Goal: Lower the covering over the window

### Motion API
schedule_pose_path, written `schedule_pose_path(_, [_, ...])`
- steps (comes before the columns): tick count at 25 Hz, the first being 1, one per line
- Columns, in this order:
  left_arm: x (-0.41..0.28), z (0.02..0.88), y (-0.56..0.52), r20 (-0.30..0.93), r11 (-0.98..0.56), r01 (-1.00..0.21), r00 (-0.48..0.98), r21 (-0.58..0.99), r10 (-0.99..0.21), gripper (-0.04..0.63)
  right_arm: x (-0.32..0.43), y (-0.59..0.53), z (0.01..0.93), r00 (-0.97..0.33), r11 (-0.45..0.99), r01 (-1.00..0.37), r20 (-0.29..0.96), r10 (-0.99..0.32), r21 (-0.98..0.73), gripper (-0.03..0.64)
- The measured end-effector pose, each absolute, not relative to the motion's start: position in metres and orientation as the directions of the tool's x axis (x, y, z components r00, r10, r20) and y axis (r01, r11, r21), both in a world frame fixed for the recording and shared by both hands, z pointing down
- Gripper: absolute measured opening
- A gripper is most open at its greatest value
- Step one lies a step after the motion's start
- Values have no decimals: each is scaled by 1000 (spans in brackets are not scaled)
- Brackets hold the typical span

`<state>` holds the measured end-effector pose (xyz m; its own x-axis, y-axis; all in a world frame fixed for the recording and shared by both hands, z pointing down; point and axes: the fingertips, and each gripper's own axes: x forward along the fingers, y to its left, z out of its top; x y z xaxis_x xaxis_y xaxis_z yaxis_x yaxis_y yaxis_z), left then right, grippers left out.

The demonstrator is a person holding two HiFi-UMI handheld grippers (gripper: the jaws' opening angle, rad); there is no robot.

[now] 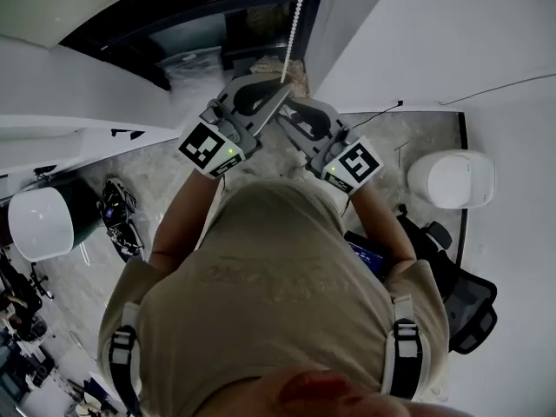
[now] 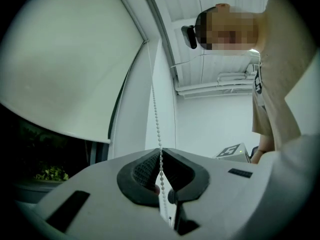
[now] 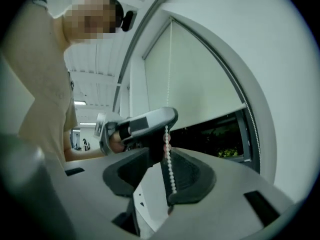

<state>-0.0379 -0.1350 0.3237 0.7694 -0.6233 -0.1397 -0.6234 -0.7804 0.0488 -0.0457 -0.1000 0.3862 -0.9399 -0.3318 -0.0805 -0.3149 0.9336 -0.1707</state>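
Pinching the white beaded cord [image 2: 156, 115]: left gripper [image 2: 161, 153], ribbed fingers together; right gripper [image 3: 159, 154], fingers apart.

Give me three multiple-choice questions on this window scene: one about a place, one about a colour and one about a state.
1. Where is the left gripper on the bead chain?
A. above the right gripper
B. below it
C. off the chain

2. What colour is the bead chain?
A. black
B. white
C. red

3. How far down is the roller blind?
A. fully down
B. fully rolled up
C. partly down

Answers:
1 A: the right gripper view shows the left gripper shut on the chain higher up.
2 B: the beads look white in every view.
3 C: dark window glass shows beneath the blind's bottom edge.
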Motion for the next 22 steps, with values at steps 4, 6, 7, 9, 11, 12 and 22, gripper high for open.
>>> schedule_pose_path(4, [-53,333,-137,-129,-805,-592,796,38,-592,25,-33,-118,352,-879,897,-401,-197,-434,-185,164])
schedule_pose_path(6, [-53,349,-134,-98,-825,-563,820,46,-565,25,-34,-122,334,-859,884,-438,-215,-465,-162,163])
schedule_pose_path(7, [-50,358,-131,-80,-836,-547,832,51,-549,25,-36,-123,326,-852,879,-452,-220,-475,-149,163])
schedule_pose_path(9, [-42,376,-122,-49,-856,-512,855,71,-516,25,-41,-124,312,-836,868,-481,-232,-497,-126,163])
schedule_pose_path(11, [-35,392,-111,-29,-872,-481,874,93,-485,25,-46,-124,303,-820,853,-512,-237,-521,-106,161])
schedule_pose_path(12, [-33,398,-106,-26,-878,-467,881,102,-472,25,-48,-124,302,-813,845,-525,-234,-533,-100,161])
schedule_pose_path(22, [-39,402,-91,-59,-894,-426,897,141,-437,25,-58,-122,303,-800,822,-566,-197,-567,-67,55])
